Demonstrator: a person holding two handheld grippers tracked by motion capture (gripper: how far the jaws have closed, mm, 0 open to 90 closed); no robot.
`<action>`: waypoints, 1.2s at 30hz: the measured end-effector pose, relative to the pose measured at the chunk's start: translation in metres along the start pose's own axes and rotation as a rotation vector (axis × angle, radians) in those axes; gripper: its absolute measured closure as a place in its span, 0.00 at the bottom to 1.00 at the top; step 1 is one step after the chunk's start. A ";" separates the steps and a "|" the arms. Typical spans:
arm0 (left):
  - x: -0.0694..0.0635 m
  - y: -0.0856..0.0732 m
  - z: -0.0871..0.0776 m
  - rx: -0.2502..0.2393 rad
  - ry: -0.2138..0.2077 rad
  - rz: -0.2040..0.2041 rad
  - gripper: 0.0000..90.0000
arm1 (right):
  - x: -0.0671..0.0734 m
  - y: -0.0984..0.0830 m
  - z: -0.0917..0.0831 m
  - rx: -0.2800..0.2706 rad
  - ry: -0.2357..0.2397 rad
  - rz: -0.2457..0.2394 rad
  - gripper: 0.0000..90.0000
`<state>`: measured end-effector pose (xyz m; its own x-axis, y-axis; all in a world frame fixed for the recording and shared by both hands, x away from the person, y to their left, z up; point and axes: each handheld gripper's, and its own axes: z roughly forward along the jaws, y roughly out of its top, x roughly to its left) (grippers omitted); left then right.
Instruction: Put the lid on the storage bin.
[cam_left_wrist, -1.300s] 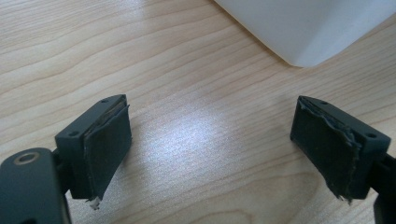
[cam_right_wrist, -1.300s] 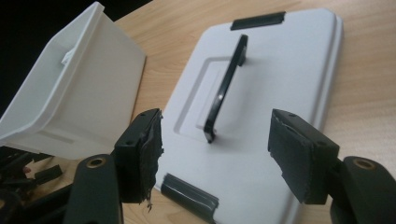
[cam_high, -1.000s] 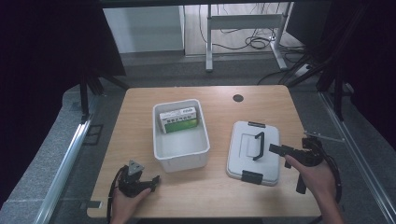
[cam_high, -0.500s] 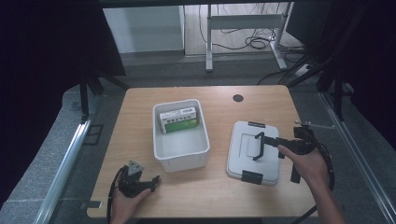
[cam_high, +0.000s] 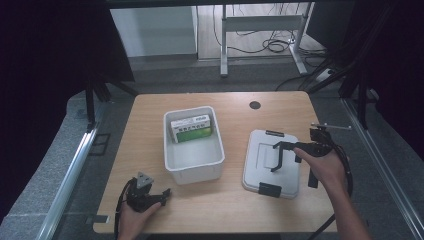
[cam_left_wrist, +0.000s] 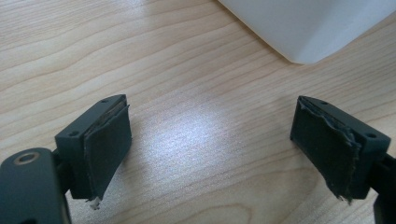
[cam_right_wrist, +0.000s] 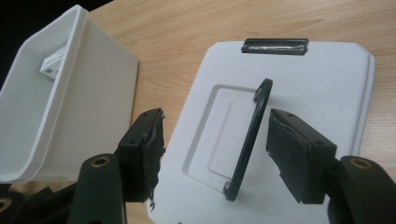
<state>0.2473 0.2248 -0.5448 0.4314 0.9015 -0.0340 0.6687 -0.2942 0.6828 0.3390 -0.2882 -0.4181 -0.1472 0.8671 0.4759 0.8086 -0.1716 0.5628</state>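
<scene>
1. The right gripper (cam_high: 281, 152) hovers over the white lid (cam_high: 272, 162), its jaws spread wide with nothing clamped between them.
2. In the right gripper view, the lid's black handle (cam_right_wrist: 248, 140) stands raised between the two jaws of the right gripper (cam_right_wrist: 215, 149), closer to the right-hand jaw; whether it touches that pad I cannot tell.
3. A black latch (cam_right_wrist: 274, 46) sits on the lid's far edge, ahead of the jaws; another latch (cam_high: 269, 190) sits on the opposite edge in the high view.
4. The white bin (cam_high: 194, 145) stands just beyond the left-hand jaw of the right gripper, beside the lid, and holds a green-and-white box (cam_high: 191, 128).
5. The left gripper (cam_high: 159, 195) rests low on the wooden table (cam_high: 235, 112), jaws wide apart and empty.
6. In the left gripper view, a corner of the bin (cam_left_wrist: 303, 28) lies ahead of the left gripper (cam_left_wrist: 212, 149), toward its right-hand jaw, with bare table (cam_left_wrist: 187, 93) between the pads.
</scene>
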 end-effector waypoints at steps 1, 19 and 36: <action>0.000 0.000 0.000 0.000 0.000 0.000 0.14 | 0.000 0.000 0.000 0.000 0.000 0.000 0.41; 0.000 0.000 0.000 0.000 0.000 0.001 0.14 | 0.000 0.018 0.030 0.136 -0.080 0.042 0.51; 0.000 0.000 0.000 0.001 -0.001 0.002 0.14 | -0.001 0.023 0.045 0.203 -0.129 0.083 0.63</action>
<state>0.2469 0.2251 -0.5447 0.4334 0.9006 -0.0331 0.6687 -0.2967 0.6818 0.3836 -0.2715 -0.4362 -0.0120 0.9086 0.4175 0.9145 -0.1589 0.3721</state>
